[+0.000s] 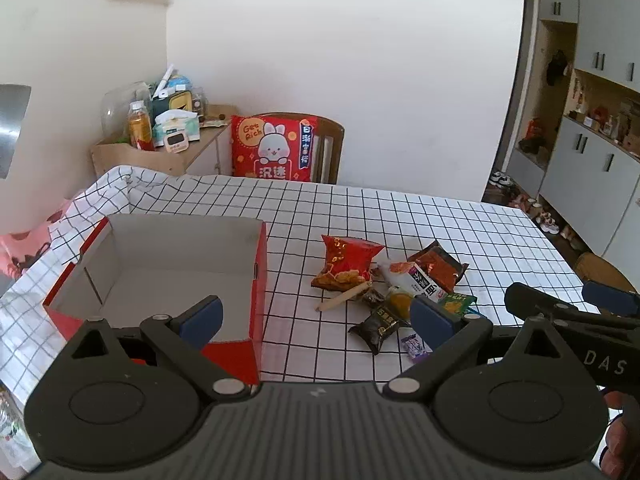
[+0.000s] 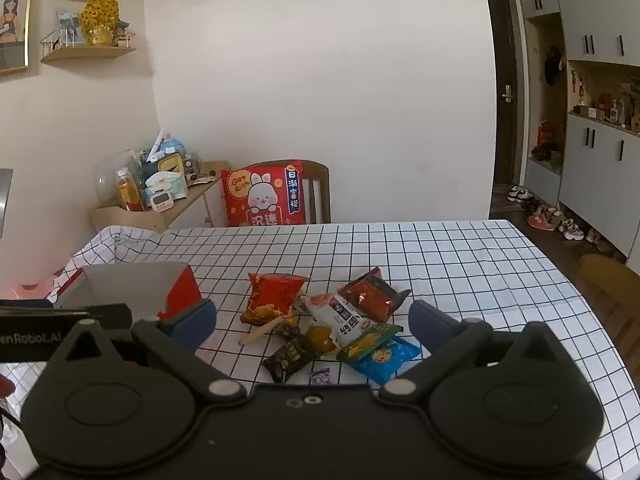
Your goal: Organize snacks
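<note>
Right wrist view shows the snack pile (image 2: pixel 324 320) at the frame's centre on the checked bench (image 2: pixel 460 264), lying ahead of and between the spread fingers of the right hand-held gripper (image 2: pixel 312 326), which holds nothing. The packets look light, soft and crinkly; foil ones such as the red chip bag (image 2: pixel 274 296) will probably slip and crush, so a pinch on a sealed edge or across the flat middle seems best. A thin wooden stick (image 2: pixel 260 331) lies at the pile's left edge.

Left wrist view puts the pile right of centre, the open red box (image 1: pixel 168 264) at the left. The left hand-held gripper (image 1: pixel 316 316) is likewise spread wide and empty, its right finger overlapping the pile's near edge in the picture.
</note>
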`<state>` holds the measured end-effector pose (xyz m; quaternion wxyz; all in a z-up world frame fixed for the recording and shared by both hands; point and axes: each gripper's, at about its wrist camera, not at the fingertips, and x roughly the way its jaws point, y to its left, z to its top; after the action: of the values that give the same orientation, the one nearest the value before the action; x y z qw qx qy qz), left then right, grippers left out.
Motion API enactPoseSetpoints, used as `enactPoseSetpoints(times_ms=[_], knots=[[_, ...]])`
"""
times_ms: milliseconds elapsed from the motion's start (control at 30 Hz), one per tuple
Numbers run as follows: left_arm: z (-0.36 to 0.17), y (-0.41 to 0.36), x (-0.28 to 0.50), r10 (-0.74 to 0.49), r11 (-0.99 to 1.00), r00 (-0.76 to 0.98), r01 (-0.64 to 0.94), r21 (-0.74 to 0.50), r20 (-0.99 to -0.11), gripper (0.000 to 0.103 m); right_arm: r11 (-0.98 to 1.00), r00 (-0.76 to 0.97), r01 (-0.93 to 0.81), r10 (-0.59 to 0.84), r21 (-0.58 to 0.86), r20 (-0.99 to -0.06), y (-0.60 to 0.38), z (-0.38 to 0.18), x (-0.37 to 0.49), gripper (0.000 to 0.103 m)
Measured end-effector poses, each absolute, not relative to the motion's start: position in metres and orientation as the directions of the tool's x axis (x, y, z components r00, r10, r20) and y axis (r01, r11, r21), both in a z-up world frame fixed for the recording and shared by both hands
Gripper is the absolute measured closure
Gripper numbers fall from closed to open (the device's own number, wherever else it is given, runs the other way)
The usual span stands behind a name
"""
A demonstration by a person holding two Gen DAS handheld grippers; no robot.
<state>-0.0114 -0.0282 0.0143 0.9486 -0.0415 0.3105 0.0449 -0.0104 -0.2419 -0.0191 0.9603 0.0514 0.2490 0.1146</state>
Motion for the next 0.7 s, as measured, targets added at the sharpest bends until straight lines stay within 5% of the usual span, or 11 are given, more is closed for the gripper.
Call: enactPoseSetpoints(times_ms=[700], knots=[[0.01,-0.048,-0.015,0.084,0.984,0.757,-0.164,-0.063,-0.648,0.002,0.95,0.819,-0.26,0.313,0.174,-0.481,-0.264,-0.019,-0.008,0.0]])
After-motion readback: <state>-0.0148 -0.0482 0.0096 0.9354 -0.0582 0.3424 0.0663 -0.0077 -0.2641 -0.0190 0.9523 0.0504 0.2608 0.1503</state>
